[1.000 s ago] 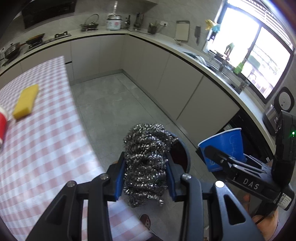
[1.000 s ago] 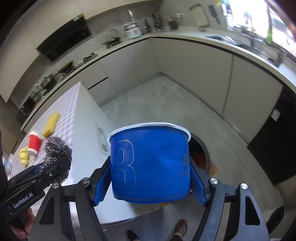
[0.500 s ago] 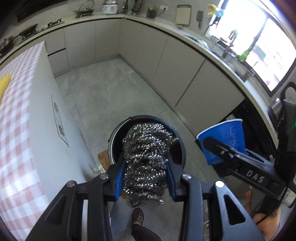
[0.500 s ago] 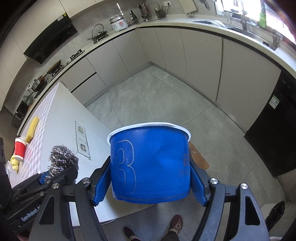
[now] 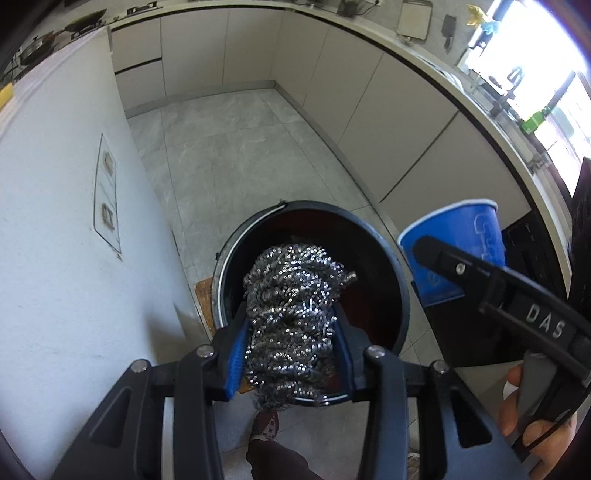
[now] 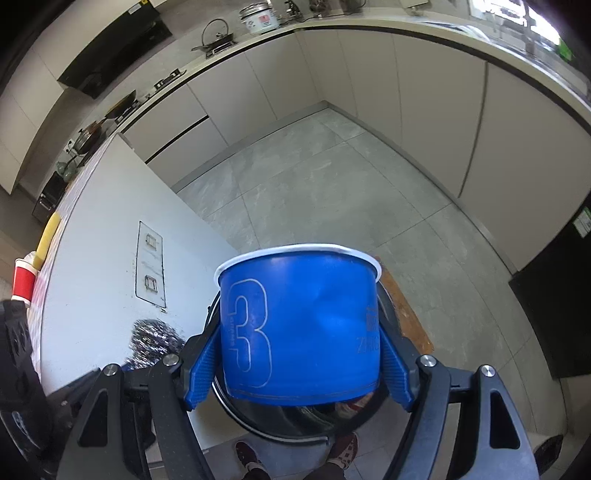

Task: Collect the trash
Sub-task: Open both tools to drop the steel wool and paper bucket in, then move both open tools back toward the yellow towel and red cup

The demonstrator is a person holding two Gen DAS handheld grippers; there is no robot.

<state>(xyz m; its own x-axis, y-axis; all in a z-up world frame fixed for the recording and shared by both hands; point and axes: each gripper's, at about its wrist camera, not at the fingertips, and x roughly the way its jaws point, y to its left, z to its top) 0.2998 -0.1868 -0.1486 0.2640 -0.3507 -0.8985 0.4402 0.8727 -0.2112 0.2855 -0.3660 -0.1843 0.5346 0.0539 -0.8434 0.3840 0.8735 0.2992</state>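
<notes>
1. The left gripper is pointing steeply down over the bin, its blue pads lying against a steel-wool scourer; the jaws are easing apart with the scourer between them.
2. The scourer is hanging directly above the mouth of the dark round trash bin, which is standing on the grey tiled floor just beside the white end panel of the table.
3. The right gripper is clamping a blue paper cup, upright and marked with a large "3", by its two sides; the cup is sitting above the bin's near rim.
4. The person's shoes are showing below the bin.
5. On the table top, farther off, a red cup and a yellow sponge are lying near each other.
6. Beyond the floor, pale cabinets are running under a worktop carrying a rice cooker.
</notes>
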